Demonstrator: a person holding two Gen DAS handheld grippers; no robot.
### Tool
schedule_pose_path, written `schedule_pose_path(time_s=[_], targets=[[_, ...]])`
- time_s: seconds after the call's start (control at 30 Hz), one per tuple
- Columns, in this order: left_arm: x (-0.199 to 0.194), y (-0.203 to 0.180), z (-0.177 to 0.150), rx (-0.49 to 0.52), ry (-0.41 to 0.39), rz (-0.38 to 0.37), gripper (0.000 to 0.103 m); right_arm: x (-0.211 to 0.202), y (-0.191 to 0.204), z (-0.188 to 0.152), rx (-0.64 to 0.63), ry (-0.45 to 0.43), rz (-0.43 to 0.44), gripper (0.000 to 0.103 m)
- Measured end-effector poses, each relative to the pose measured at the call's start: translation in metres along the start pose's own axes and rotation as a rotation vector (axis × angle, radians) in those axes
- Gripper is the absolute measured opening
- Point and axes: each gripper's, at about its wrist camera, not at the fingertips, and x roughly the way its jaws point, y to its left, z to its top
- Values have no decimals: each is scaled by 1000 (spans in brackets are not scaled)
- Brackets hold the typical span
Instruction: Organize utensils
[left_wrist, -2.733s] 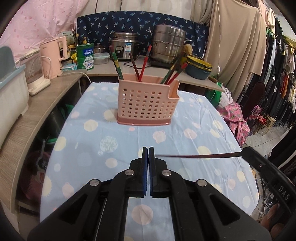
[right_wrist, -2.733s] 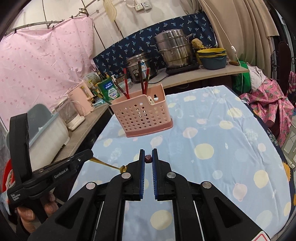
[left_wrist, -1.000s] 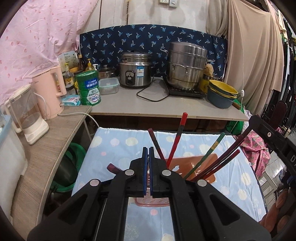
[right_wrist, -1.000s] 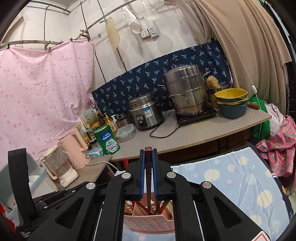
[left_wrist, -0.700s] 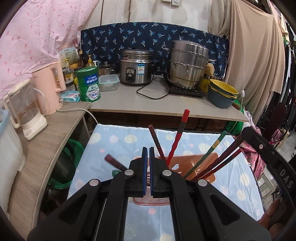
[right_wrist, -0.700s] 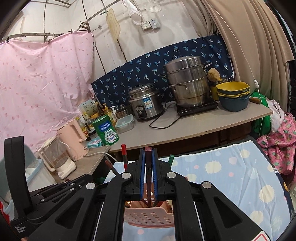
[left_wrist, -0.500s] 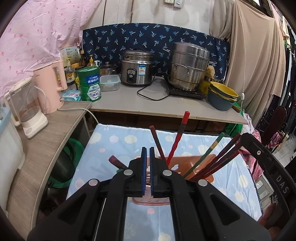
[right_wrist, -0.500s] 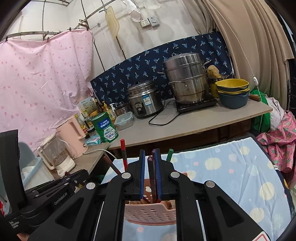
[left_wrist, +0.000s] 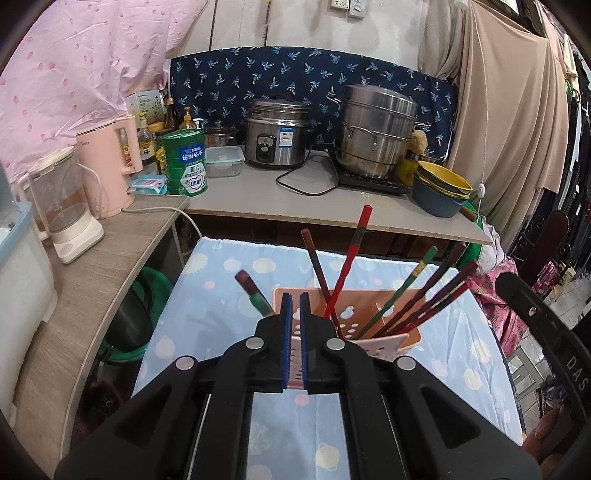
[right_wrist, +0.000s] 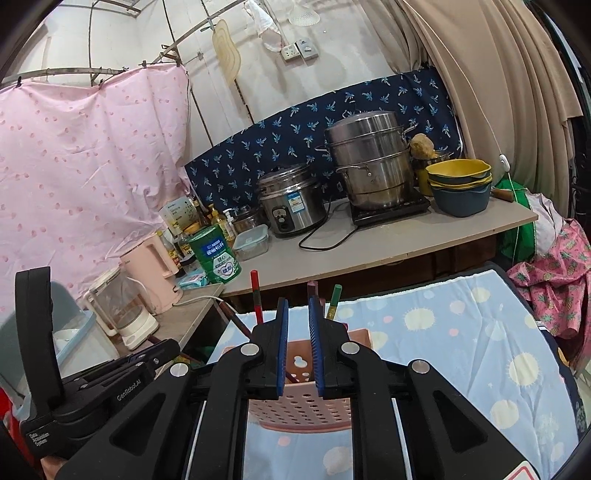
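Table: both grippers crowd the basket rim.

Pink perforated basket upright — chopsticks leaning inside, perhaps eight.

Behind the table we see a rice cooker, a steel steamer pot, a green tin, a pink kettle and stacked bowls.
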Motion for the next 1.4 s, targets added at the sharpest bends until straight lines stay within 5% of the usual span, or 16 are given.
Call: schedule_pose_path(time_s=[0.43, 0.63, 0.7, 1.1, 1.2, 1.4], targets=[[-24, -16, -50, 12, 75, -24, 5, -32, -1, -62, 11, 122, 11, 13], [-33, -20, -70, 14, 89, -13, 22, -45, -5, -77, 8, 146, -9, 15], [-36, -21, -74, 14, 92, -13, 22, -50, -9, -81, 12, 149, -19, 23], [-42, -24, -99, 23, 119, 12, 25, -65, -12, -100, -47, 194, -76, 24], [-43, -25, -105, 31, 117, 27, 35, -66, -11, -106, -65, 207, -90, 24], [-43, -26, -116, 42, 133, 36, 37, -66, -8, -115, -95, 228, -110, 34]])
